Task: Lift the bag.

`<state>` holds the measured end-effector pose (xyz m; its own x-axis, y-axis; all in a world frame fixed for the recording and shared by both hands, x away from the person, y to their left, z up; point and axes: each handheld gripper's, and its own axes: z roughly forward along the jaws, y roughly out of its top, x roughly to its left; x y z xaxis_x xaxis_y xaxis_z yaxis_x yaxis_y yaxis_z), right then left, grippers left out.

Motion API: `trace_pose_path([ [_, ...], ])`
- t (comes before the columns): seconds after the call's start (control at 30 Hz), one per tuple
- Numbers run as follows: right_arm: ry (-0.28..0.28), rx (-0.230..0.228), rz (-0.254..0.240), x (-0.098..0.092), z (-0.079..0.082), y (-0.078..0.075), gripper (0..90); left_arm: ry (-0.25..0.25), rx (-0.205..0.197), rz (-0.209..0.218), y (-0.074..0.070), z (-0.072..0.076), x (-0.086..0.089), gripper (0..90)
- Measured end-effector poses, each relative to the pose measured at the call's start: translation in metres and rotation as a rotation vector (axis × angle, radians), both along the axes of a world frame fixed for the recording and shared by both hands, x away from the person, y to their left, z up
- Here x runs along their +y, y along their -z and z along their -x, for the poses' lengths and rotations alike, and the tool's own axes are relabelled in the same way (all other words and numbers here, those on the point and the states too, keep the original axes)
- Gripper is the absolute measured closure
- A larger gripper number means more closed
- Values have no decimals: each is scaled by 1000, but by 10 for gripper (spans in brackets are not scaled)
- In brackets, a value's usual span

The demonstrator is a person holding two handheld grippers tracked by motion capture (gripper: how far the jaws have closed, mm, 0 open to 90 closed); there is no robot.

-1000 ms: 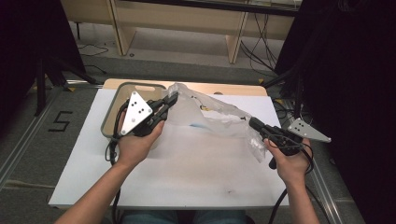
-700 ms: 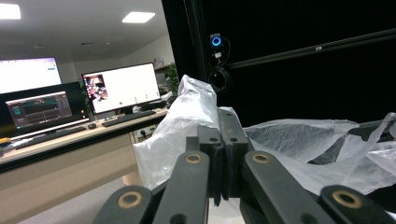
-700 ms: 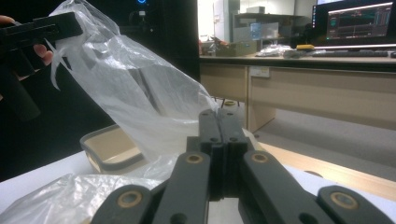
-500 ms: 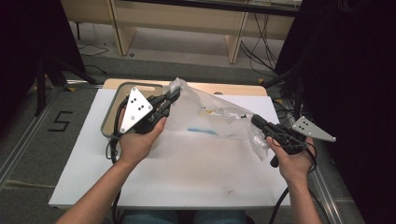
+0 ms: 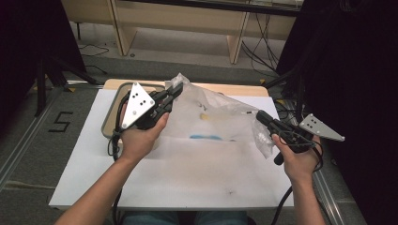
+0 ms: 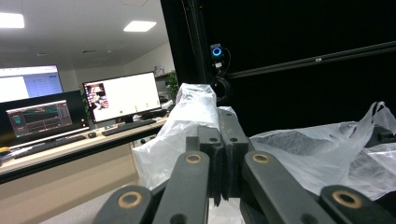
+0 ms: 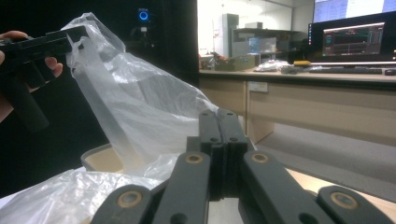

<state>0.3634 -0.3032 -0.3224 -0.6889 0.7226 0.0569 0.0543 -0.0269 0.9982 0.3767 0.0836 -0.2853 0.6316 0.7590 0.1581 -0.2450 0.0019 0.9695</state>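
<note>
Clear plastic bag [image 5: 220, 119] held stretched above the bench [image 5: 187, 178], left gripper [image 5: 174, 92] with jaws clamped on its far corner, right gripper [image 5: 261, 117] with jaws clamped on its near edge. To do this step well, keep both pinches firm and tension even so the film neither slips nor tears. White bench top with a tray [image 5: 109, 126] at left; dark curtains around, monitors [image 6: 123, 96] on desks beyond.

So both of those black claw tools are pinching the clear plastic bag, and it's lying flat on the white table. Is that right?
Not quite. Both grippers, left and right, do pinch the clear plastic bag, but it is held up, stretched between them above the white table, as the high view shows.
</note>
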Motion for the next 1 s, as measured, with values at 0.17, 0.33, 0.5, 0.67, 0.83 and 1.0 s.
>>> trace_pose_path([
  [0.17,10,-1,-2,1,-2,1,900,-14,8,-1,1,-6,0,891],
  [0.33,46,-20,12,2,-5,3,900,-34,13,-2,1,-15,0,891],
  [0.5,98,-44,52,5,-11,5,900,-62,27,-22,-1,-30,-1,891],
  [0.67,155,-56,91,7,-21,9,895,-88,65,-39,3,-50,-4,891],
  [0.83,185,-42,122,8,-31,15,877,-118,115,-67,12,-70,-5,891],
  [1.0,204,-18,151,8,-40,21,873,-134,165,-88,22,-85,-12,891],
])
